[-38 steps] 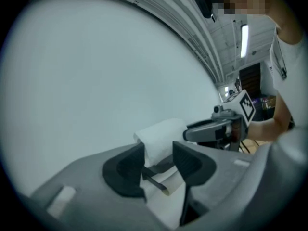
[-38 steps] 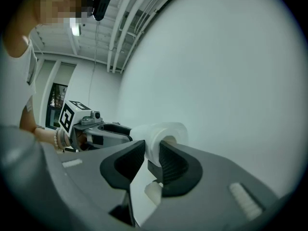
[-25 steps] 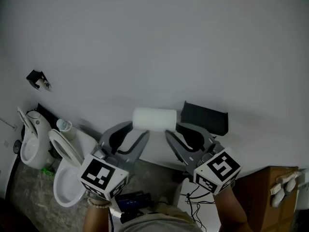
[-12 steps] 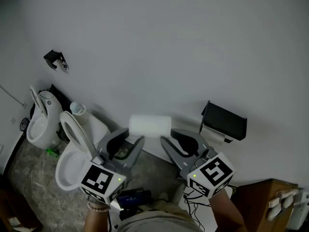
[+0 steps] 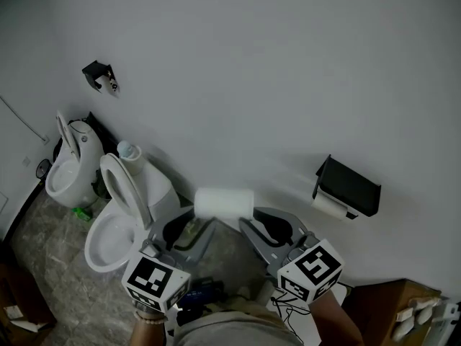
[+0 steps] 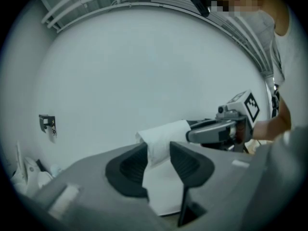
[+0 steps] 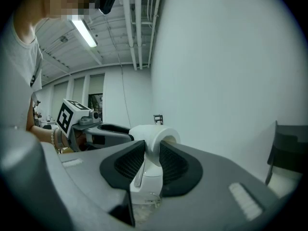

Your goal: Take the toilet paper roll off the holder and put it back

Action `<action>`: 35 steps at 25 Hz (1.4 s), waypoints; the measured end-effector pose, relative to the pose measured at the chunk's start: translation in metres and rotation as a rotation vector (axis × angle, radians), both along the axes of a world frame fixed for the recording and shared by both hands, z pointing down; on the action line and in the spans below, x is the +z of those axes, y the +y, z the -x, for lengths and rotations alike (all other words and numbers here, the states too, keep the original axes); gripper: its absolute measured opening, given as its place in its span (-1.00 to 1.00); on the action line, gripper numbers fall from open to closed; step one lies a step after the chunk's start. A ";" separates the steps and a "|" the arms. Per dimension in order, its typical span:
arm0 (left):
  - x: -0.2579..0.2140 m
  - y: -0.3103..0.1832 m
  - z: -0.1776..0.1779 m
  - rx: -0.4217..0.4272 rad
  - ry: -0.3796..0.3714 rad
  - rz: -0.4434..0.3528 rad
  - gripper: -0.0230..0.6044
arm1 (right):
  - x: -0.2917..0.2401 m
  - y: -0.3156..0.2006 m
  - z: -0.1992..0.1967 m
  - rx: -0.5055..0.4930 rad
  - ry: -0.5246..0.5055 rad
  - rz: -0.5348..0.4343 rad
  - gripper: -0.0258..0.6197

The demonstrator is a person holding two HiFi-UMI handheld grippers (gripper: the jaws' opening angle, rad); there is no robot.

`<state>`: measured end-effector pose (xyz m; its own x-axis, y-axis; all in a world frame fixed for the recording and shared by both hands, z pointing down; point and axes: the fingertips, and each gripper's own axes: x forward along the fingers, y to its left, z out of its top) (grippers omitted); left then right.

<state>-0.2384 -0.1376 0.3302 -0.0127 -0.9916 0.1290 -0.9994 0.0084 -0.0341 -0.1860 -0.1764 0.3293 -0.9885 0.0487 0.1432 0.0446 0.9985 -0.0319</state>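
Observation:
A white toilet paper roll (image 5: 225,202) hangs level in the air in front of the pale wall, held at both ends. My left gripper (image 5: 202,219) has the roll's left end (image 6: 163,134) between its pads; its jaws have just been closing on it. My right gripper (image 5: 253,219) is shut on the right end (image 7: 155,136), with the open core facing the right gripper view. The black holder (image 5: 349,186) is fixed to the wall to the right of the roll and a little higher, apart from it, with a white cylinder showing under its lid. The holder (image 7: 288,143) also shows at the right edge of the right gripper view.
A white toilet (image 5: 115,222) with its seat raised stands at lower left, beside a urinal-like bowl (image 5: 72,168). A small black fixture (image 5: 99,76) is on the wall above them. A wooden cabinet (image 5: 392,308) sits at lower right, with cables by the person's body.
Both grippers with the roll have sunk and drawn left, away from the black holder. The gap between roll and holder has widened.

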 end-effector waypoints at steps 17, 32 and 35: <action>0.019 0.013 -0.007 0.013 0.034 0.027 -0.50 | 0.020 0.013 -0.008 0.019 0.028 0.047 -0.61; -0.003 -0.009 -0.027 0.090 0.015 0.002 -0.50 | -0.003 -0.005 -0.031 0.103 -0.022 -0.007 -0.61; -0.009 -0.019 -0.037 0.125 0.005 0.003 -0.50 | -0.010 -0.013 -0.043 0.139 -0.037 -0.023 -0.61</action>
